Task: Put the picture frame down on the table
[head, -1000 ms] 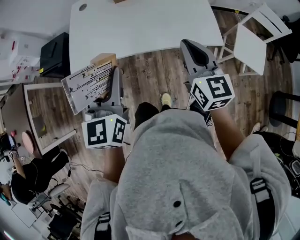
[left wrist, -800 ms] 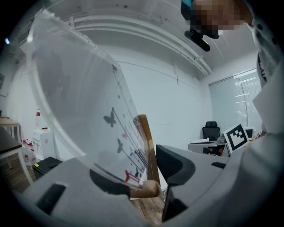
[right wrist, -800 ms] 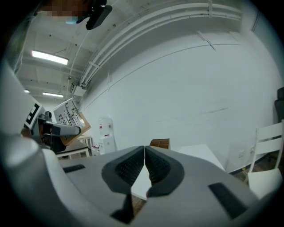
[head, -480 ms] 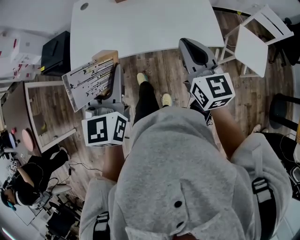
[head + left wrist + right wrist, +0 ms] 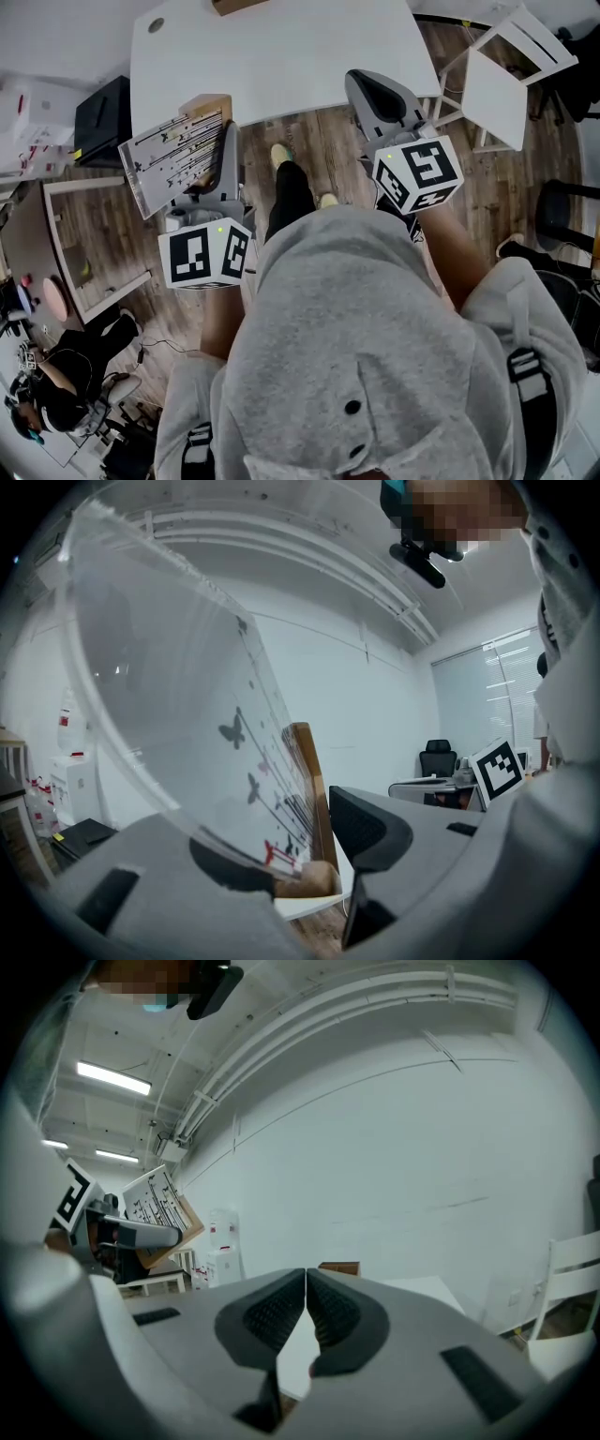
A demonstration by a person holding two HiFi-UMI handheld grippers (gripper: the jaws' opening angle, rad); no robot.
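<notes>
The picture frame [image 5: 173,157] is a clear pane printed with black lines and butterflies, backed by a wooden board [image 5: 208,105]. It hangs tilted over the wood floor, just short of the white table's [image 5: 281,56] front edge. My left gripper [image 5: 221,159] is shut on the frame's lower corner. In the left gripper view the frame [image 5: 187,733] fills the left side, its wooden edge [image 5: 309,789] rising between the jaws of the left gripper [image 5: 300,860]. My right gripper [image 5: 380,98] is shut and empty beside the table's right corner. In the right gripper view the pads of the right gripper [image 5: 307,1312] touch each other.
A cardboard box [image 5: 246,5] lies at the table's far edge. A white chair [image 5: 511,70] stands to the right, with a black stool [image 5: 562,211] nearer. A black case [image 5: 103,112] and a large framed panel [image 5: 84,234] are on the left. A seated person [image 5: 56,375] is at the lower left.
The person has stepped toward the table, and both grippers have come slightly closer to its front edge. The left gripper still holds the frame. The right stays shut.
</notes>
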